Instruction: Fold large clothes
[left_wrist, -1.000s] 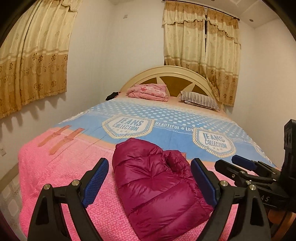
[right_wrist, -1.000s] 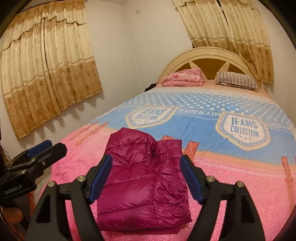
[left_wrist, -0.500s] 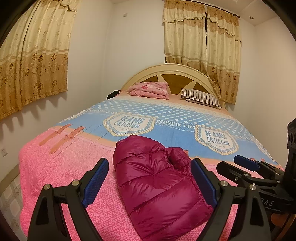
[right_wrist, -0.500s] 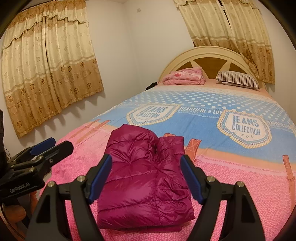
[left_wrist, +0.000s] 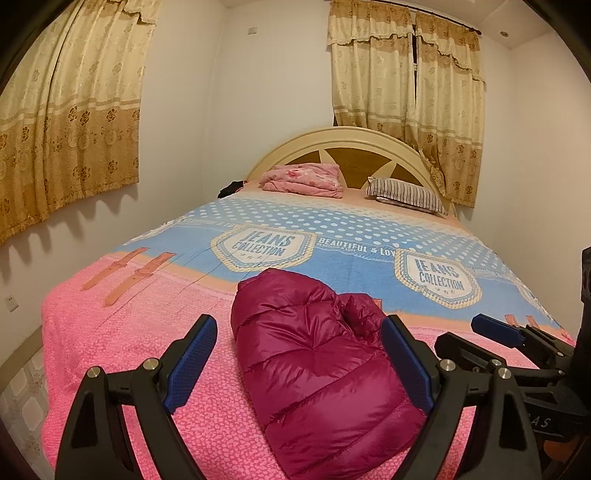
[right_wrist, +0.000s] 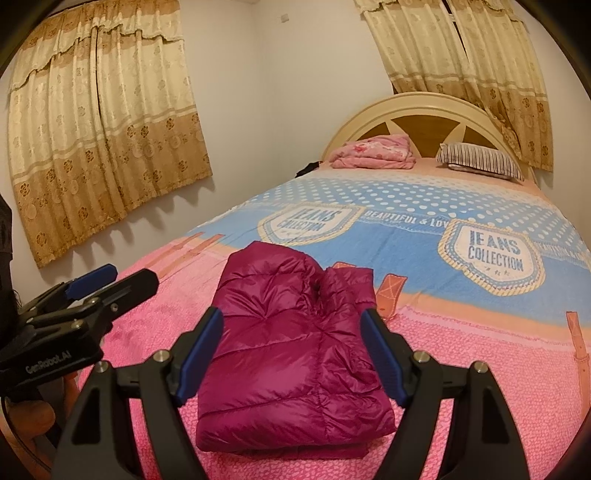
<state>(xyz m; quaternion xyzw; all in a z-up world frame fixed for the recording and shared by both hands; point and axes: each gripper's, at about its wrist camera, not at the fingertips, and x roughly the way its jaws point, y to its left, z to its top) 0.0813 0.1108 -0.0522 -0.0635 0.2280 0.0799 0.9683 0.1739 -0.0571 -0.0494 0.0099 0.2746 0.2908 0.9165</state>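
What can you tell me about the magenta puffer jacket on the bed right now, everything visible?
The magenta puffer jacket is shiny, quilted and puffy, like a nylon down coat. It is folded into a compact, roughly rectangular bundle, with stacked layers showing at its near edge and a smaller bunched fold along its right side. It lies flat on the pink part of the bedspread, near the foot of the bed. Nothing else touches it: the left tool and right tool are both open and off it.
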